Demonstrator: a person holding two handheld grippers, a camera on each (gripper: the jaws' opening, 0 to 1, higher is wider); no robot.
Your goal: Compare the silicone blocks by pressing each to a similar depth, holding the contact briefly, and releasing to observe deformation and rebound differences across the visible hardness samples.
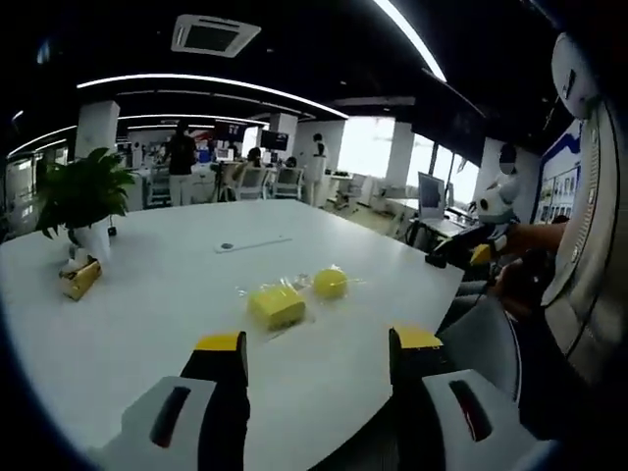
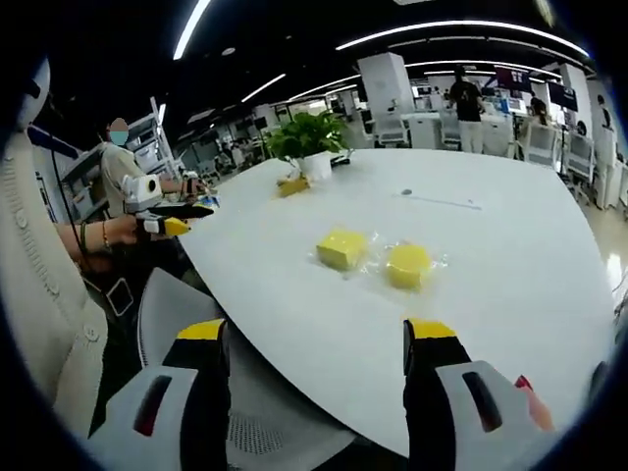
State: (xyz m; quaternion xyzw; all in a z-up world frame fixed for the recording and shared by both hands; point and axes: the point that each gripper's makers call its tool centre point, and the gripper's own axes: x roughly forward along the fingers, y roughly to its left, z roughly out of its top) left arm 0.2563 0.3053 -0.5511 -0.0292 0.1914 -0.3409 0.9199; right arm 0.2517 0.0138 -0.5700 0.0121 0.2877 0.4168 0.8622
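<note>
- Left gripper (image 1: 319,355): jaws spread wide, nothing between them, held low over the near edge of the white table (image 1: 147,294), clear of the blocks.
- Right gripper (image 2: 319,343): jaws likewise parted and empty, poised at the table (image 2: 530,255) edge, short of the samples.
- Square yellow block (image 1: 276,305) on clear plastic wrap, resting on the tabletop ahead of the left jaws; same block (image 2: 342,248) in the right gripper view, left of its neighbour.
- Round yellow block (image 1: 330,284) just beside the square one, apparently not touching; seen again (image 2: 408,265) in the right gripper view, also on crinkled clear film.
- Neither block touched by either gripper.
- Potted plant (image 1: 83,196) in a white pot toward the far left of the table; also visible (image 2: 307,139) at the far end in the right gripper view.
- Small yellowish object (image 1: 80,278) lying beside the pot; identity unclear.
- Grey chair (image 2: 182,309) tucked against the table edge.
- Open office behind: desks, monitors, ceiling light strips, people standing far off.
</note>
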